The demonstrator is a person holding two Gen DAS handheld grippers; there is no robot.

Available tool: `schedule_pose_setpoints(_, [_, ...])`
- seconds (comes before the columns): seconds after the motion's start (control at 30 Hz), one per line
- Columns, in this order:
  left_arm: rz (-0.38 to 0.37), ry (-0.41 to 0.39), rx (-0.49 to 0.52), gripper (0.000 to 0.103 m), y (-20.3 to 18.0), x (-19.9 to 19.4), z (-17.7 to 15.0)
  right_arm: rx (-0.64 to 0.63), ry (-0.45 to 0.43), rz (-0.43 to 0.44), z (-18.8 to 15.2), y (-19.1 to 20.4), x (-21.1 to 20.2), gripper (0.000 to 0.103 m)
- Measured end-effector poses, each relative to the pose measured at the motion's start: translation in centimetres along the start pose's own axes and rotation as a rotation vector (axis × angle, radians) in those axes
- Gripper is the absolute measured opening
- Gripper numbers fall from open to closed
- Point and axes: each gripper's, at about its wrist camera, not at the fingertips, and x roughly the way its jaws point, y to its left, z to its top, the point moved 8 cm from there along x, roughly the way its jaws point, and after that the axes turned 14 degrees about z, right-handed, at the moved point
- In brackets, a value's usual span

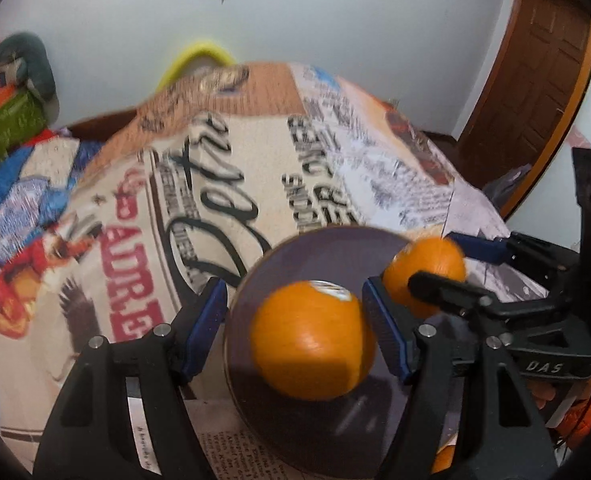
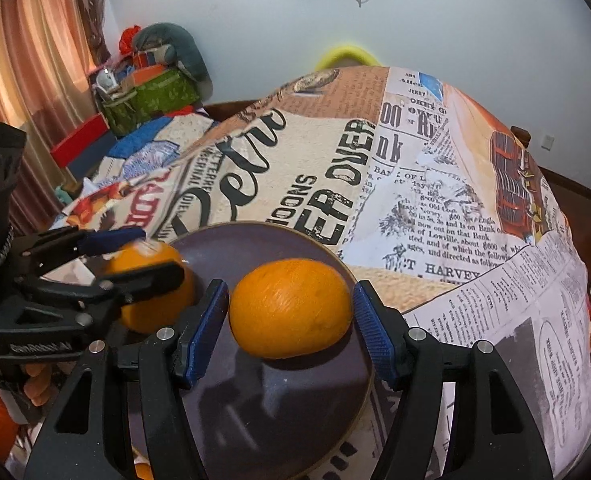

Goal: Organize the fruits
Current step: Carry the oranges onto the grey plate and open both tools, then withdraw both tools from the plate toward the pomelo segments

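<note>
We have two oranges over the dark plate (image 2: 279, 420), which sits at the near edge of the counter (image 2: 475, 220) with its newspaper-print cloth.

In the right wrist view, the right gripper (image 2: 291, 328) brackets one orange (image 2: 291, 308). Its long axis runs side to side, straight across the gap between the two blue pads. The pads (image 2: 371, 332) stand just beside the peel on each side. We cannot tell whether they touch it, and a shadow lies on the plate right under the fruit, so we judge it resting on the plate or just above it. This orange lies dead ahead of the right gripper, in the middle of the plate.

In the left wrist view, the left gripper (image 1: 295, 332) is spread wide. The second orange (image 1: 315, 340) sits between its pads, close against the right-hand pad and well clear of the left one. It looks round, with a pale stem end tilted up and away. The frame is blurred, so we cannot say if the fruit is held or already let go. It lies over the plate's left part, as the right wrist view shows it (image 2: 151, 292).

The two grippers are crowded close together, the right one crossing just beyond the left's right-hand pad. Each orange is nearest its own gripper. Any next move, we judge, turns on backing each gripper straight away without knocking its neighbour's fruit.
</note>
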Motion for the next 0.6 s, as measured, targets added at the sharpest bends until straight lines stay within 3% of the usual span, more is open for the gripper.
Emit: schedule_pose_setpoints(0.6, [0.039,-0.087,-0.018,0.071,1.4,-9.4,-0.5,-0.052,-0.118,-0.026,0.3,4.8,-7.8,0.065])
